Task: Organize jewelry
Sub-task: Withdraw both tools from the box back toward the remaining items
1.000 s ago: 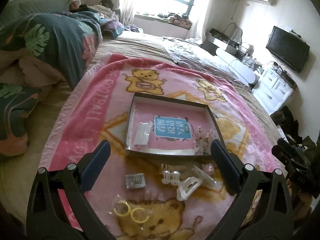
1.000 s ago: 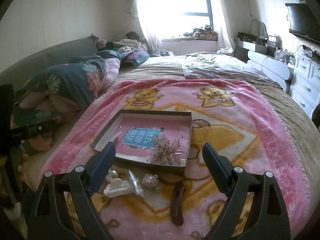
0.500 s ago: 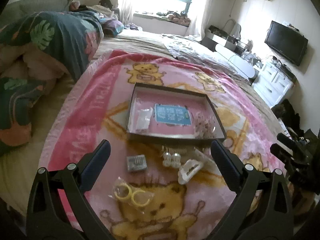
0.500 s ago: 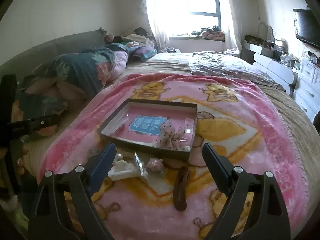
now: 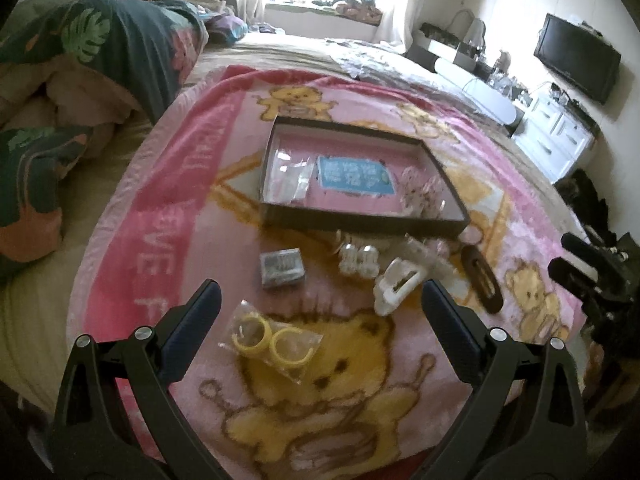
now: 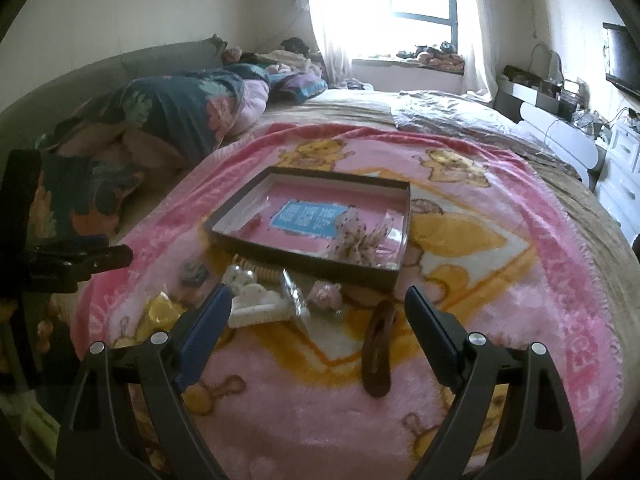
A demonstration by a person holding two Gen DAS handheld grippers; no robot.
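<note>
On the blanket (image 5: pixel 168 208) the box (image 5: pixel 276 216) holds only a bow (image 6: pixel 360 240) and a clear packet (image 5: pixel 294 178). Most work looks left: just outside its 6 o'clock edge lie a white clip (image 5: pixel 396 286), a brown clip (image 6: pixel 378 354) and bagged yellow rings (image 5: pixel 272 338). The left gripper (image 5: pixel 320 312) and right gripper (image 6: pixel 318 312) both hang above them, jaws wide apart, holding and touching nothing.

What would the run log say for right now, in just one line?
stage: approach | left gripper: open, empty | right gripper: open, empty | tray: bow inside | brown clip, white clip: on blanket
</note>
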